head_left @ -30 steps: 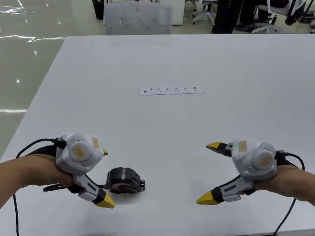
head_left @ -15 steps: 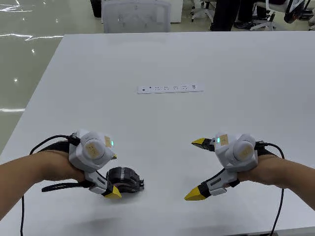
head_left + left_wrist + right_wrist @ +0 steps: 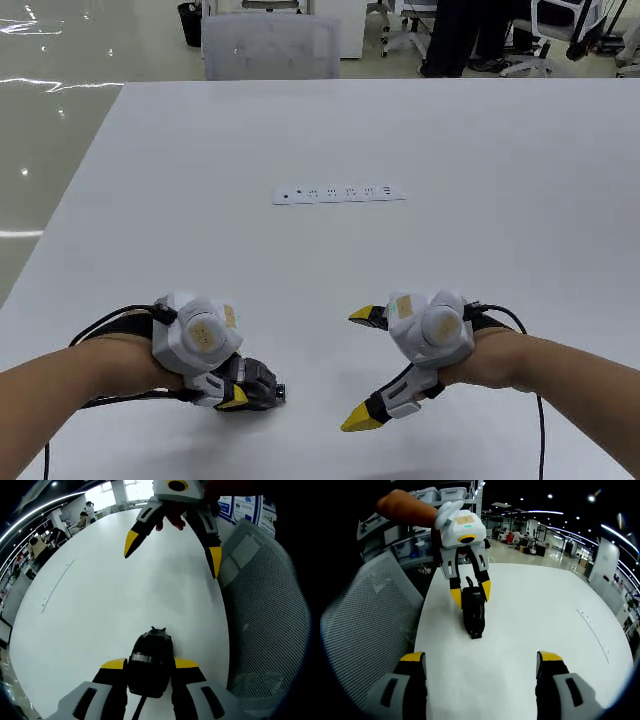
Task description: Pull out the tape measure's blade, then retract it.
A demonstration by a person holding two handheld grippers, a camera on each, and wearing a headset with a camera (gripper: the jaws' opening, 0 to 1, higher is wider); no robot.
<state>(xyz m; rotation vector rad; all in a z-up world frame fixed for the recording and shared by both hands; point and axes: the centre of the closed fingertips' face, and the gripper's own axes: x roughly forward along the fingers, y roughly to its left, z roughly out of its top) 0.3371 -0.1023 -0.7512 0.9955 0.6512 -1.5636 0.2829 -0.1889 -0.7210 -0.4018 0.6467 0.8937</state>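
- The left gripper (image 3: 245, 384) has closed in. A second ago the tape measure (image 3: 256, 381) lay just off its lower tip, and half a second ago the jaws were only coming around it. Now the black case sits between the two yellow tips.
- In the left gripper view those tips press against either side of the case, so we call it a firm grip, with the jaws narrowed to the width of the case.
- The tape measure itself has hardly shifted. It rests on the white table (image 3: 420, 140) near the front edge, low and left in the head view.
- The blade tab (image 3: 157, 629) sits at the mouth of the case and points towards the other tool.
- The right gripper (image 3: 360, 367) has slid in from the right. It was well apart from the tape measure a second ago and is now much nearer, though clear table still lies between them.
- Its jaws are spread wide and hold nothing. In its own view the two tips stand far apart, with the tape measure straight ahead.
- The power strip (image 3: 338, 193) has drifted a little lower in the head view, but that is the headset moving. It lies flat at mid-table, well beyond both tools.
- A mesh-backed chair (image 3: 270, 45) stands at the far edge of the table.
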